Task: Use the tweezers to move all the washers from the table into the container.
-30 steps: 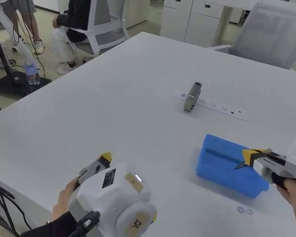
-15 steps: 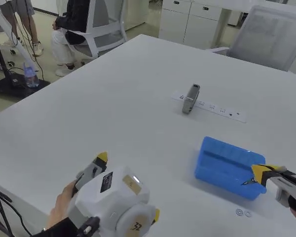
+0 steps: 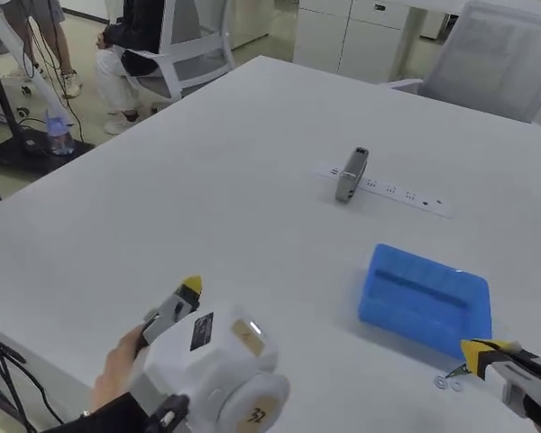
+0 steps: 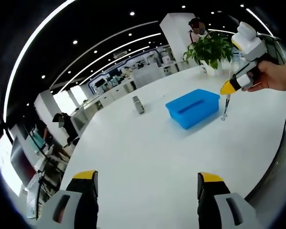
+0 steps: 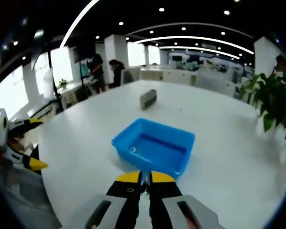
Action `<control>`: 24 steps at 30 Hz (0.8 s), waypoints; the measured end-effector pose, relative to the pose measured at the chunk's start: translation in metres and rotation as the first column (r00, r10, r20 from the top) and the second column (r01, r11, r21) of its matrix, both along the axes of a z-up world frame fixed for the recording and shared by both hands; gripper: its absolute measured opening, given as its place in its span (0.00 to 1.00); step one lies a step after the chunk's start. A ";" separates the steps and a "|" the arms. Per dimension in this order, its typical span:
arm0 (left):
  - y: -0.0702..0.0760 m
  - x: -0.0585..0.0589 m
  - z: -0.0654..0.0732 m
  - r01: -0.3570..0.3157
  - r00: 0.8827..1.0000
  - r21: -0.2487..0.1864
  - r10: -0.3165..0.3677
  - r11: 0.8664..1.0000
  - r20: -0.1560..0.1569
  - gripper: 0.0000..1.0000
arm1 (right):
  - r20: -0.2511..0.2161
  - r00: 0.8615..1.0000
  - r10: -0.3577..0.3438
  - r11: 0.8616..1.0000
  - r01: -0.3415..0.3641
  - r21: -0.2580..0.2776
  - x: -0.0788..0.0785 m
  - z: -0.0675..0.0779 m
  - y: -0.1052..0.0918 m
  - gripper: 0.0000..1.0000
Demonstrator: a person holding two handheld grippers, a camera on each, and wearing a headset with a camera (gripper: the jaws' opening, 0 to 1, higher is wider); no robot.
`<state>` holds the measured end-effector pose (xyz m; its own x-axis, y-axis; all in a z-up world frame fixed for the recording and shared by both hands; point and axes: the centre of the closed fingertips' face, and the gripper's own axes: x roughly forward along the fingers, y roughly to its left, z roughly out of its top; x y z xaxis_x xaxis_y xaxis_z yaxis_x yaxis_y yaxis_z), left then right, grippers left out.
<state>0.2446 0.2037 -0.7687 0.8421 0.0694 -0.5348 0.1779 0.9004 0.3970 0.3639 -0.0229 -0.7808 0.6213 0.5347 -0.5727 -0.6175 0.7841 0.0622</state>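
The right tool (image 3: 477, 349) is pinched narrow on the tweezers (image 3: 456, 369). Their thin tips slant down and toward the person's left, ending just above two washers (image 3: 448, 384). The washers lie side by side on the white surface (image 3: 243, 189), just outside the near right corner of the blue container (image 3: 424, 296). The coming pick likely turns on a short drop onto the washers, then a lift away from the person over the container's near wall. The left tool (image 4: 145, 177) is spread wide, holds nothing, and sits well apart from the washers.
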 end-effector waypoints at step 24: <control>-0.036 -0.017 -0.060 0.122 0.911 -0.198 -0.189 0.973 -0.366 0.31 | -0.005 1.000 -0.012 1.000 0.012 -0.009 0.013 -0.015 -0.006 0.02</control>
